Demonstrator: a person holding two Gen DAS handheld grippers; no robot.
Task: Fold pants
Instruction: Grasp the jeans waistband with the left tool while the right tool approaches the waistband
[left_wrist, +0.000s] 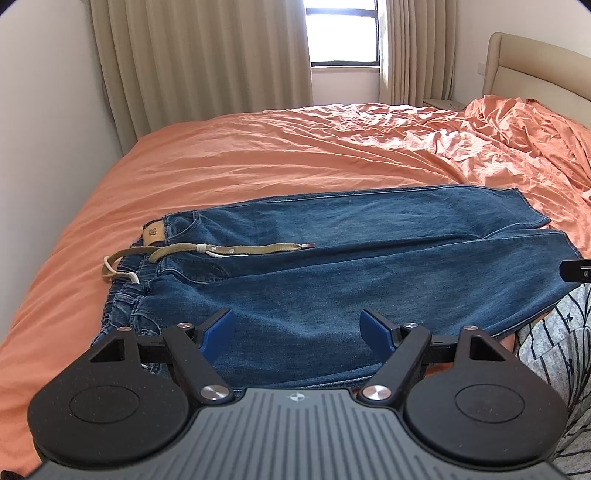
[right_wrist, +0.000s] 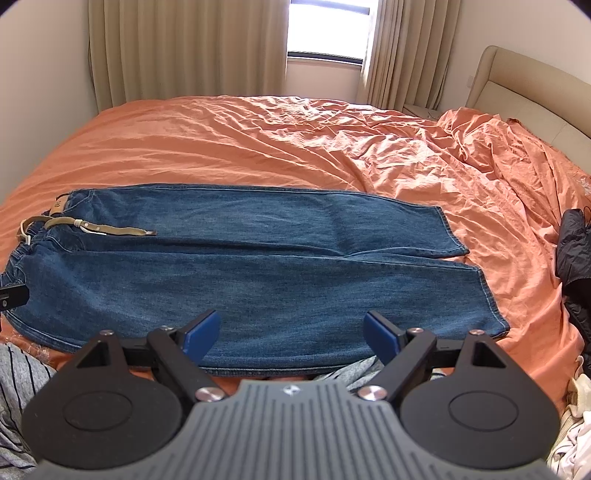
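Note:
Blue jeans (left_wrist: 332, 266) lie flat across the orange bed, waistband to the left, leg hems to the right, with an olive belt (left_wrist: 229, 251) trailing over the hip. They also show in the right wrist view (right_wrist: 258, 266). My left gripper (left_wrist: 297, 326) is open and empty, hovering over the near edge by the waist half. My right gripper (right_wrist: 291, 328) is open and empty, over the near edge of the leg half. Part of the right gripper shows at the left wrist view's right edge (left_wrist: 576, 271).
The orange bedsheet (right_wrist: 295, 140) is wrinkled, bunched toward the beige headboard (right_wrist: 524, 96) at right. A black garment (right_wrist: 576, 258) lies at the bed's right edge. Grey striped cloth (left_wrist: 554, 350) is near the front edge. Curtains (left_wrist: 207, 59) and a window stand behind.

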